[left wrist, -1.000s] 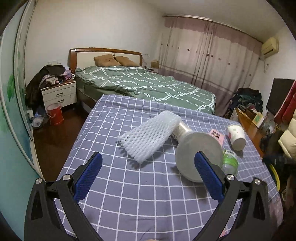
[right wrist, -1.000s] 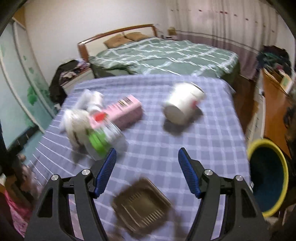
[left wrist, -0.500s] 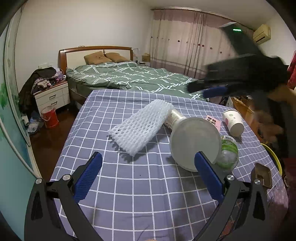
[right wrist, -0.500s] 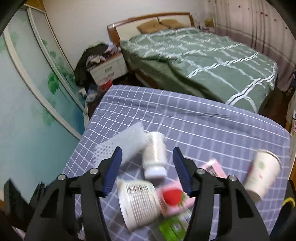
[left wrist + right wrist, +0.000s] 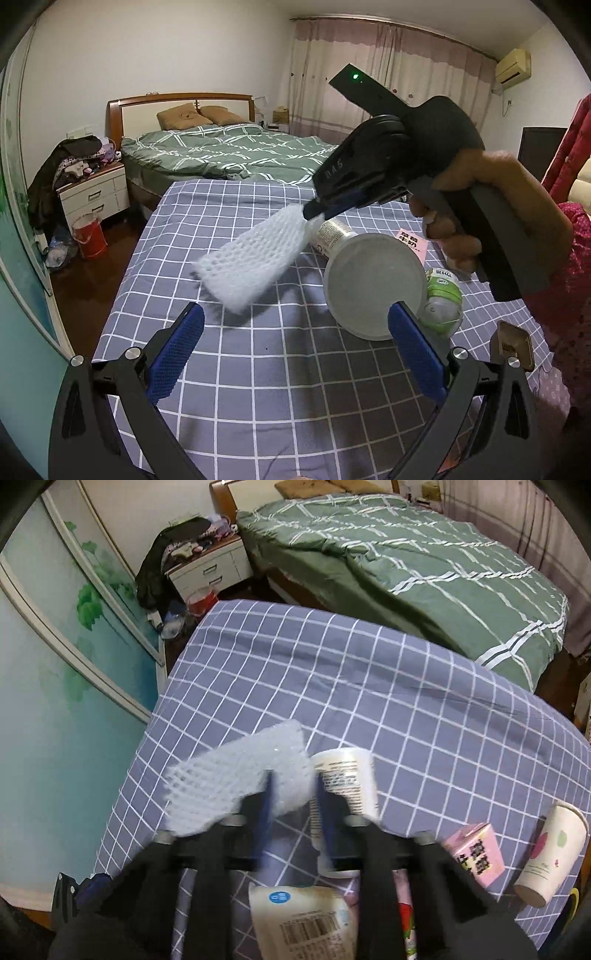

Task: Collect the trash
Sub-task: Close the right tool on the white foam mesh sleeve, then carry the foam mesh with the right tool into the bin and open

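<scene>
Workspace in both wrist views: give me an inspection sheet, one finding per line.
Surface: checked cloth over the table, bare near the front.
Job's things: white foam net, white bottle, pale tub, green-label bottle, pink carton, paper cup, all lying.
Clutter: small brown tray at the table edge.
Grippers: right gripper closing, foam net between jaws; left gripper open, empty.
Cables: nothing seen.
Surroundings: green bed, nightstand, red bucket.
</scene>
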